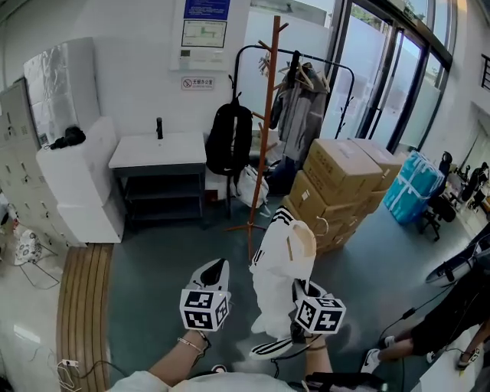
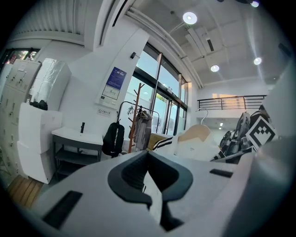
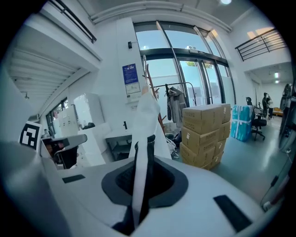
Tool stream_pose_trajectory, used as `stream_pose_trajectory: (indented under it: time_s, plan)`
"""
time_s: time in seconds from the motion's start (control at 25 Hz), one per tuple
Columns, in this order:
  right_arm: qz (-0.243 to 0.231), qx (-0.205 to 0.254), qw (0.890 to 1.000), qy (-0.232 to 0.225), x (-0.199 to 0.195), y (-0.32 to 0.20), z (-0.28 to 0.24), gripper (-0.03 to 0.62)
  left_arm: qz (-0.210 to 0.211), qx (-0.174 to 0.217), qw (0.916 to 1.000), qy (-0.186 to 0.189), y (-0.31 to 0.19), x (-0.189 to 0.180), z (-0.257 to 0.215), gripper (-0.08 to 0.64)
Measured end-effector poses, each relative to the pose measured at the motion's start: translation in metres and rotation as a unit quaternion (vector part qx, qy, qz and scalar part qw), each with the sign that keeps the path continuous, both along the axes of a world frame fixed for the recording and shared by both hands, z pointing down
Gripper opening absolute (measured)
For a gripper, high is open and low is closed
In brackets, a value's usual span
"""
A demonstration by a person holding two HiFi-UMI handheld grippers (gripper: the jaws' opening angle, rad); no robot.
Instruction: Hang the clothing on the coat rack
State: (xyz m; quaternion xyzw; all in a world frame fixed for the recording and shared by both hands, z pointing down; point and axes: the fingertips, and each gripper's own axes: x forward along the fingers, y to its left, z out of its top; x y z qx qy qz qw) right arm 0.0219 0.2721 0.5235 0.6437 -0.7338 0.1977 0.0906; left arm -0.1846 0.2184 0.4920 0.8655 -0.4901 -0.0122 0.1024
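**Q:** What lies nearest, and in what pose?
**A:** The left forearm [image 1: 178, 354] enters at the bottom edge of the head view. It carries the left gripper [image 1: 217, 266], which is held level and points away from the person. The right gripper [image 1: 300, 292] is just to its right and tipped somewhat downward.

**Q:** What is the jaw state?
**A:** The left gripper's jaws are together with nothing between them. The right gripper's jaws are closed narrow on a fold of the garment [image 1: 277, 268]. A white strip with a dark edge runs up between its pads.

**Q:** Where is the garment?
**A:** It is in the air in front of the person, held up by the right gripper. It is white with black stripes and sits on a wooden hanger [image 1: 303, 239]. The rack [image 1: 269, 115] stands farther off on the floor, well apart from the garment.

**Q:** Is any writing legible?
**A:** Each gripper's cube shows black-and-white square markers. A small sign [image 1: 197, 83] with a red prohibition symbol is on the wall, and its characters are too small to read. The notice [image 1: 205, 23] above it has a blue header, and its print cannot be read. The boxes [image 1: 341, 180] right of the rack bear small labels, also unreadable.
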Motion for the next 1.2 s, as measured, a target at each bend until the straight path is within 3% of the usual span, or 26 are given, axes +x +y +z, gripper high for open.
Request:
stream_pose_trajectory:
  time_s: [0.36,0.68,1.2]
  plan:
    - [-0.006,-0.001,1.0,0.02,-0.008,-0.007,-0.01,0.033,0.018,-0.004,0.9998,0.002,-0.01,-0.001,-0.004,0.008]
    - [-0.013,-0.008,1.0,0.009,0.015,-0.015,-0.008,0.032,0.038,-0.023,0.999,-0.005,-0.015,0.033,0.007,0.008]
    - [-0.048,-0.015,0.999,-0.007,0.08,-0.098,0.004,0.032,-0.004,-0.023,0.9996,-0.015,-0.082,0.094,0.011,0.008]
